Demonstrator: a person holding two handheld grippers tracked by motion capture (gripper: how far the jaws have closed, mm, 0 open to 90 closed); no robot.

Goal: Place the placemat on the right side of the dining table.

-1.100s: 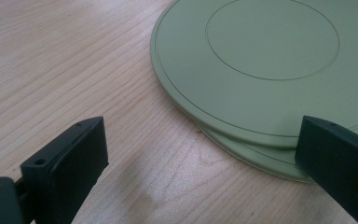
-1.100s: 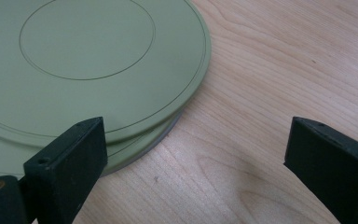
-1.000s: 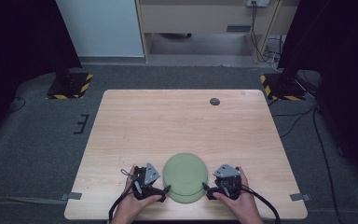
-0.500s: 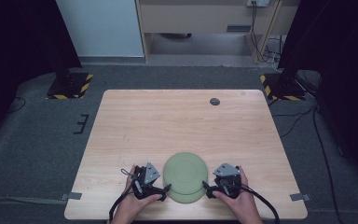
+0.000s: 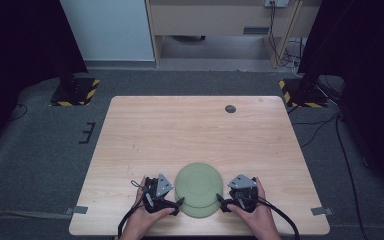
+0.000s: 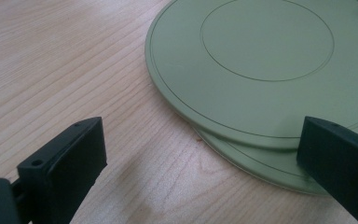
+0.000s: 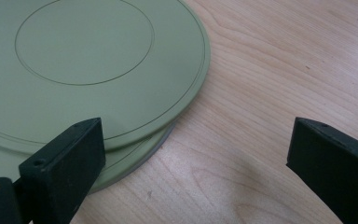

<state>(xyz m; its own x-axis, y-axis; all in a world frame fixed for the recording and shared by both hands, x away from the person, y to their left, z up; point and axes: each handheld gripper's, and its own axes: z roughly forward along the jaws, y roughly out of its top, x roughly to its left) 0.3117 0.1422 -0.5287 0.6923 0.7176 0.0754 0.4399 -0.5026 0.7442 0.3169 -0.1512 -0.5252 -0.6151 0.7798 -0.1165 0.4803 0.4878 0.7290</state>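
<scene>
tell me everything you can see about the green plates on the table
The green plates are a stack of two round, flat, matte sage-green discs, plastic by the look, lying upside down with thin ring lines showing on top. The upper one sits slightly off-centre, so the lower plate's rim peeks out on the near side. They rest on the wooden table near its front edge, between the left gripper and right gripper, whose fingers are open beside the rims.

Wooden table (image 5: 180, 135) — two stacked green plates (image 5: 198, 189) near edge, small dark disc (image 5: 230, 108) far side.
</scene>
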